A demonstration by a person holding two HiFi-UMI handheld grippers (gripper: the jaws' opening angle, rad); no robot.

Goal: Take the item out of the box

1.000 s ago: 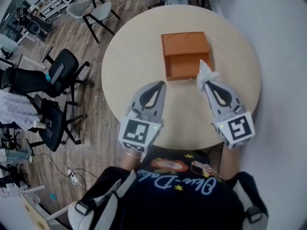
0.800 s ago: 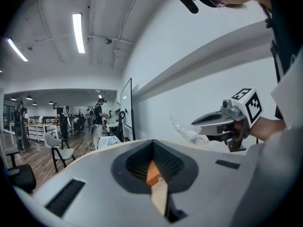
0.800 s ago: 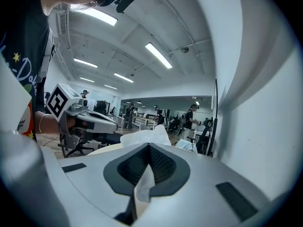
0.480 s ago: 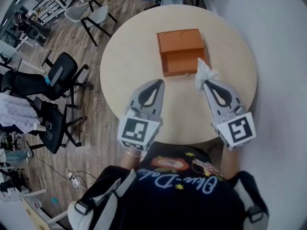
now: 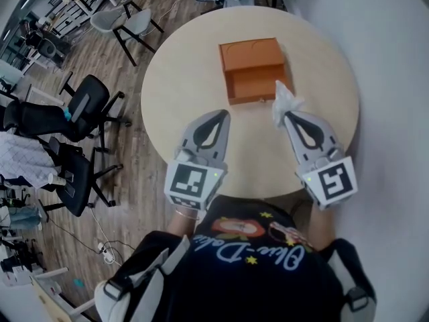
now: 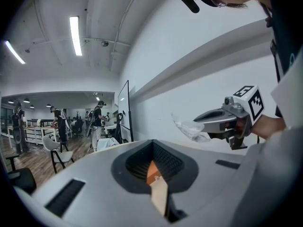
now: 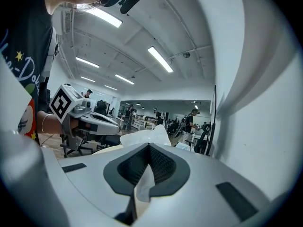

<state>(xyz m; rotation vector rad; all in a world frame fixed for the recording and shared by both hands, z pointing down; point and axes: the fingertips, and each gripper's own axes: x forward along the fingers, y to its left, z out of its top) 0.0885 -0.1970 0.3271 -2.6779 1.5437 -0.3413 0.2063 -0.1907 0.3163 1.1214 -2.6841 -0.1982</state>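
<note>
**Item clear of the box, clamped in the right gripper**

Clamped at the very tips of the right gripper (image 5: 287,117): a crumpled white item (image 5: 284,101), thin and partly see-through. Juts forward past the jaws, away from the person, with its long axis roughly in line with the gripper. Bunched where pinched, narrowing to a point at the far end. Points toward the near right corner of the orange box (image 5: 253,69) and ends just beside it, outside the box. Touching that corner or not, hard to say from above.

In the right gripper view, shows as a white mound beyond the jaw tips, with a strip of the same white caught in the slit between the jaws. In the left gripper view, hangs off the right gripper's tips as a pale wisp against the wall, thin end pointing away from the gripper.

Lying open on the round table (image 5: 181,86), toward its far side: the box, ahead of both grippers.

Held over the near part of the table, left of the right gripper and well apart from it: the left gripper (image 5: 220,117). Jaws closed together on nothing, tips aimed toward the box's near left corner and stopping short of it.

Left of the table, black office chairs (image 5: 80,106) on a wooden floor (image 5: 134,166). To the right, a white wall (image 5: 395,79).
</note>
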